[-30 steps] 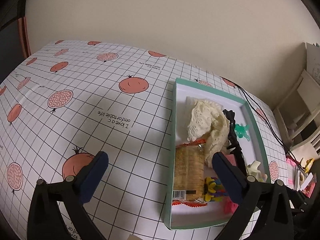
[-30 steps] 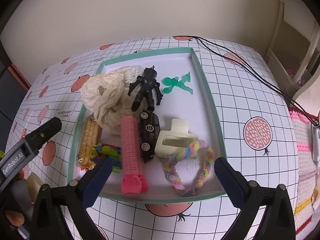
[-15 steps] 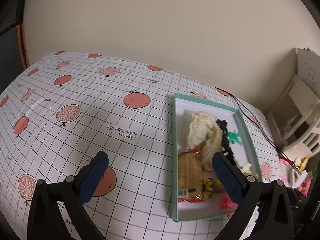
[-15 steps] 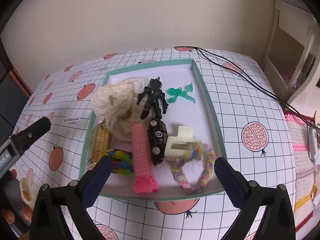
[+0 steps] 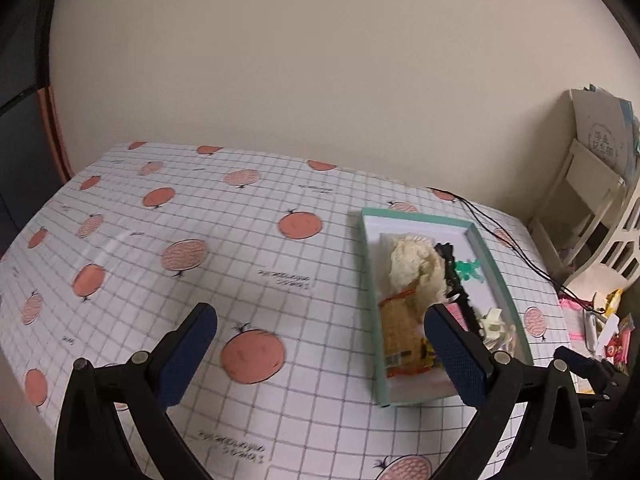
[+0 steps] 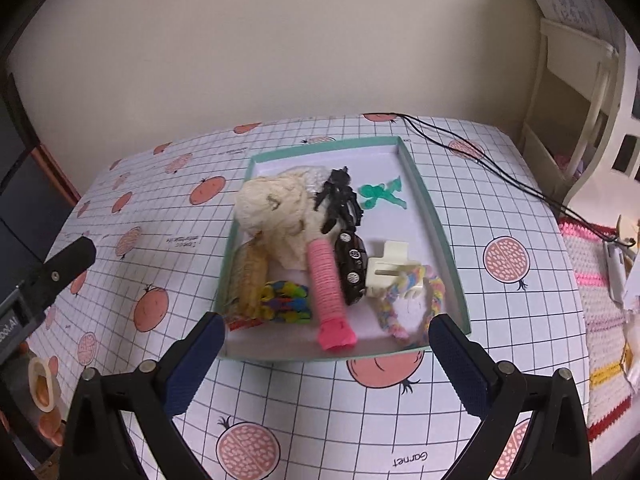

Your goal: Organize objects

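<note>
Both grippers have pulled up and back since a second ago, so the tray looks smaller and farther in each wrist view. The tablecloth [image 6: 500,184], gridded and printed with pomegranates, fills most of both views. The green-rimmed tray [image 6: 436,224] lies on it, at about three o'clock in the left wrist view [image 5: 370,280] and at centre in the right. Inside, a cream knitted cloth [image 6: 276,208] sits toward eleven o'clock, a pink roller [image 6: 328,280] at six, a pastel braided loop [image 6: 416,300] at four, a black figure [image 6: 340,200] near twelve. The left gripper [image 5: 320,356] is spread wide and empty, and so is the right gripper [image 6: 322,360].
</note>
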{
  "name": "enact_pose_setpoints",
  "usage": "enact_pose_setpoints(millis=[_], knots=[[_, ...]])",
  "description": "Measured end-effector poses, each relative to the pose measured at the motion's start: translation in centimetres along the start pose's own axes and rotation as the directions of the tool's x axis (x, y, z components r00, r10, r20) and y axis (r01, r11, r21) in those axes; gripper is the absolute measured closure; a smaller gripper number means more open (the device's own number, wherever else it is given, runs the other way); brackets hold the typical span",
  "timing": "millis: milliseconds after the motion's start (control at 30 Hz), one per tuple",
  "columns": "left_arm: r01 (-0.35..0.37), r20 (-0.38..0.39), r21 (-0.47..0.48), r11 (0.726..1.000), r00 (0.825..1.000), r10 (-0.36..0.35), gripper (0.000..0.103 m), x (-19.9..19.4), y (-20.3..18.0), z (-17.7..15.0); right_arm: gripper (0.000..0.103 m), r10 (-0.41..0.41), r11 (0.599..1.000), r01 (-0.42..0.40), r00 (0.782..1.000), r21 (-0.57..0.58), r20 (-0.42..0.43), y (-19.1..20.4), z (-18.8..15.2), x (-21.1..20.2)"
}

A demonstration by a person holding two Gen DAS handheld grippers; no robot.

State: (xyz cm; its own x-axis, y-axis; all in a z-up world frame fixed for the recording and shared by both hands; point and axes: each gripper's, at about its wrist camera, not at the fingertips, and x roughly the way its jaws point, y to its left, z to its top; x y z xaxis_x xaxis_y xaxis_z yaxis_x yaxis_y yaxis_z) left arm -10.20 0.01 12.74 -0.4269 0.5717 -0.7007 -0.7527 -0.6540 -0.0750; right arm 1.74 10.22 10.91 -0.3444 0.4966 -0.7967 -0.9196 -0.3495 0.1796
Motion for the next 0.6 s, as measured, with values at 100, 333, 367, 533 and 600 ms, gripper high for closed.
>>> enact_pose_setpoints(millis=[100,333,367,533,600], knots=[[0.009,-0.011,-0.04,0.999,1.0,-0.009,0.0,-0.6,1.2,-0.4,0.0,-0.011,1.0,0.012,1.0,-0.02,0.008,0.6,-0.5,-0.4],[0.0,-0.01,-0.03,1.0,1.0,0.0,0.0,-1.5,2.0,-1.4,0.0,-0.034,0.999,0.035,0.999,-0.022,0.012,0.9,-1.7,-1.1],[-0.001,-0.01,-0.026,1.0,1.0,0.001,0.0,-1.6,2.0,-1.6,0.0,-0.039,0.999,0.039,0.999,-0.029,0.013,1.0,-1.8,-1.2],[0.01,-0.012,-0.031,0.999,1.0,-0.01,0.0,-1.9,2.5,-2.5,0.0,-0.054,0.997,0.054,0.999,-0.06,0.008,1.7,-3.1,-1.3],[0.018,-0.027,-0.04,0.999,0.999,-0.019,0.0,-1.7,2.7,-2.8,0.0,-0.062,0.996,0.063,0.998,-0.067,0.009,1.9,-3.5,-1.3]])
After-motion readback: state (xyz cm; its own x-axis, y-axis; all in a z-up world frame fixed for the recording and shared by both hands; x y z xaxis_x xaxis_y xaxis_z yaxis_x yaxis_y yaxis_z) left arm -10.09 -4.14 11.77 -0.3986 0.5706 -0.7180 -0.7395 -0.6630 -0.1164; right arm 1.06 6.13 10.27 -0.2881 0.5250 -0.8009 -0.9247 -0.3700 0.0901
